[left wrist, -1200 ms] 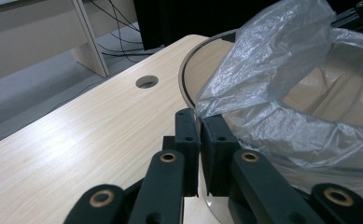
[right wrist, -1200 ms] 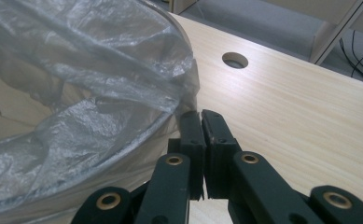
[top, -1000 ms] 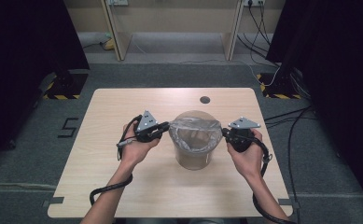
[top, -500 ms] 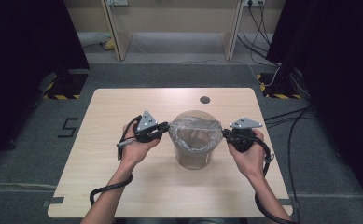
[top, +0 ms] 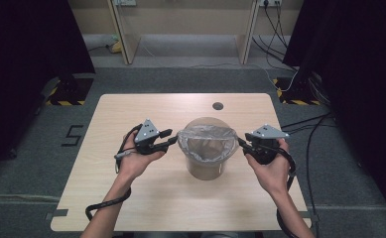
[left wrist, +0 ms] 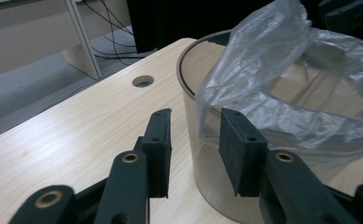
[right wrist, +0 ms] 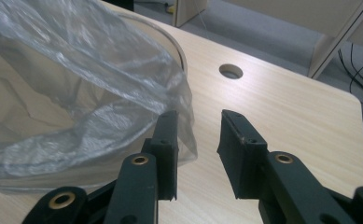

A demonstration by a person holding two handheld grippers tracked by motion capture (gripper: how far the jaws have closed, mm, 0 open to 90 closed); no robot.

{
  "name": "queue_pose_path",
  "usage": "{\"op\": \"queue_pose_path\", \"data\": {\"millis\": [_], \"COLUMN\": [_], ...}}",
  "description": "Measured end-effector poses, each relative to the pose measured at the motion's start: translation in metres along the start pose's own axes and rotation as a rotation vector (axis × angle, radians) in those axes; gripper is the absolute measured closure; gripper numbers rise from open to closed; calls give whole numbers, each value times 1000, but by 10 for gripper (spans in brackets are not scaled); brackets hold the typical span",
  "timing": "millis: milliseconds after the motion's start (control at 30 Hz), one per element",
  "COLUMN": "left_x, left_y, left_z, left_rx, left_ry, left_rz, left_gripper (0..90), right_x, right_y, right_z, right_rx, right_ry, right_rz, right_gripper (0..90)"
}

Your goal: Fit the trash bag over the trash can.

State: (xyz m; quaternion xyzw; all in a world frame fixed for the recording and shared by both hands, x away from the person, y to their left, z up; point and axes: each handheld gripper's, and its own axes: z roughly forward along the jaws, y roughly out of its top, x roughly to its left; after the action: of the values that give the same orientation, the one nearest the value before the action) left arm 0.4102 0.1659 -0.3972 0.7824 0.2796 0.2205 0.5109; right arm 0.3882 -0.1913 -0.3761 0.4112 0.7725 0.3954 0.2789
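Observation:
A clear round bin (top: 205,171) stands mid-table, lined with a thin plastic bag (top: 205,141) whose rim folds over its top edge. My left gripper (top: 173,141) is at the bin's left side and my right gripper (top: 241,144) at its right. Both have just been opening their jaws. In the left gripper view the gripper (left wrist: 195,116) is open, with the bag's edge (left wrist: 263,84) hanging loose beside the right pad. In the right gripper view the gripper (right wrist: 198,116) is open too, and the bag (right wrist: 100,93) drapes against the left pad, unpinched.
The light wooden table (top: 131,109) has a round cable hole (top: 218,106) behind the bin. Cables trail from both grippers over the front edge. Grey carpet surrounds the table, with shelf legs and more cables at the back.
Both grippers' jaws stand wider apart than a second ago and no longer pinch the bag's rim. The hands have kept their places beside the bin.

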Motion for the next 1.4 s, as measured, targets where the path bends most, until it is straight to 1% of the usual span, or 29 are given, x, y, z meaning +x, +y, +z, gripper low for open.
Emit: {"op": "queue_pose_path", "data": {"millis": [67, 100, 133, 167, 200, 233, 300, 333, 367, 433, 467, 500, 600, 667, 700, 767, 833, 867, 933, 1067, 1167, 1233, 1400], "left_x": [-1, -3, -3, -5, -5, -5, -4, -4, -3, -3, -3, -2, 0, 1, 2, 4, 5, 6, 8, 10, 13, 14, 16], "left_y": [1, 3, 3, 7, 7, 11, 13, 14, 15, 17, 17, 18, 19, 21, 21, 22, 22, 23, 23, 23, 24, 24, 23], "left_z": [-2, -5, -5, -6, -6, -4, -1, 1, 4, 8, 12, 14, 20, 23, 25, 27, 28, 29, 32, 34, 37, 39, 43], "left_rx": [-5, -16, -16, -26, -26, -30, -30, -28, -23, -15, -6, 2, 11, 21, 22, 28, 33, 36, 45, 46, 45, 45, 42], "left_ry": [-6, -17, -17, -27, -27, -37, -40, -40, -45, -54, -61, -60, -62, -61, -65, -68, -65, -63, -58, -52, -37, -35, -29], "left_rz": [3, 13, 13, 25, 25, 33, 36, 40, 46, 53, 66, 76, 89, 98, 94, 94, 98, 97, 96, 91, 89, 84, 72], "left_gripper": [632, 630, 628, 626, 624, 619, 613, 605, 603, 605, 628, 639, 700, 760, 790, 841, 857, 887, 897, 900, 900, 900, 900], "right_x": [1, 2, 2, 3, 3, 3, 4, 4, 5, 5, 5, 5, 4, 2, 2, 1, 0, -3, -4, -6, -7, -8, -10], "right_y": [3, 5, 5, 9, 9, 12, 14, 16, 19, 19, 20, 20, 21, 22, 23, 25, 26, 27, 28, 30, 33, 34, 34], "right_z": [-3, -4, -4, -4, -4, -3, -1, 1, 5, 8, 14, 17, 23, 26, 26, 29, 31, 34, 35, 37, 39, 40, 45], "right_rx": [-11, -16, -16, -25, -25, -28, -30, -30, -26, -22, -7, -2, 10, 6, 8, 12, 14, 12, 11, 2, -6, -7, 6], "right_ry": [5, 12, 12, 33, 33, 46, 53, 58, 75, 82, 94, 99, 107, 103, 103, 101, 98, 96, 93, 87, 77, 70, 66], "right_rz": [-8, -9, -9, -16, -16, -18, -20, -22, -21, -17, -20, -21, -21, -15, -11, -11, -10, -5, 0, 11, 16, 17, 16], "right_gripper": [676, 676, 676, 674, 674, 667, 661, 652, 644, 644, 670, 693, 800, 856, 869, 890, 896, 900, 900, 900, 900, 900, 900]}}
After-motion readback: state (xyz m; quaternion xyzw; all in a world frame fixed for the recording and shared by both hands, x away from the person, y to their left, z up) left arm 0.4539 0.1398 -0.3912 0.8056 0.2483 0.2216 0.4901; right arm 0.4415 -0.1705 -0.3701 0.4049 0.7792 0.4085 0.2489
